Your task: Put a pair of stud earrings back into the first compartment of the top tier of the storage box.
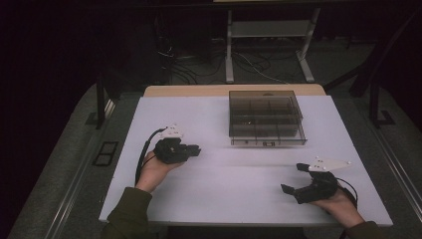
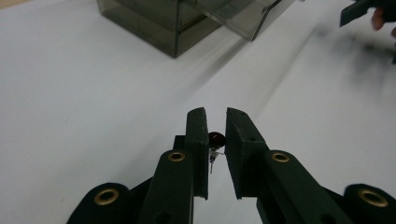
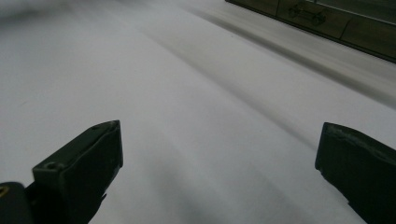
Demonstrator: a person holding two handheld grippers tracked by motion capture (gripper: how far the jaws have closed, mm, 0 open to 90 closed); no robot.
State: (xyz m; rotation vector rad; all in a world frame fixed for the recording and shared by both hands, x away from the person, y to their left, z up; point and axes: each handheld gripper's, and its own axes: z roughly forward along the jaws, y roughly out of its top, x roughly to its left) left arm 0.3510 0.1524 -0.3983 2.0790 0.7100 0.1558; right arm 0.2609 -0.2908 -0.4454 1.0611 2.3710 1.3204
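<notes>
Black left tool (image 2: 215, 122) is pinching a small dark-red part (image 2: 216, 138) above the white table (image 2: 93, 116), near the smoky box (image 1: 265, 117); right tool (image 1: 297, 178) is resting wide open, well apart.

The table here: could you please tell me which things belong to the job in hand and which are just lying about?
In the job:
- small dark red part with thin wire legs, pinched in the left gripper
- smoky compartment box, likely its destination

Standing by:
- right gripper, open and empty
- white table
- cables on the floor beyond
</notes>
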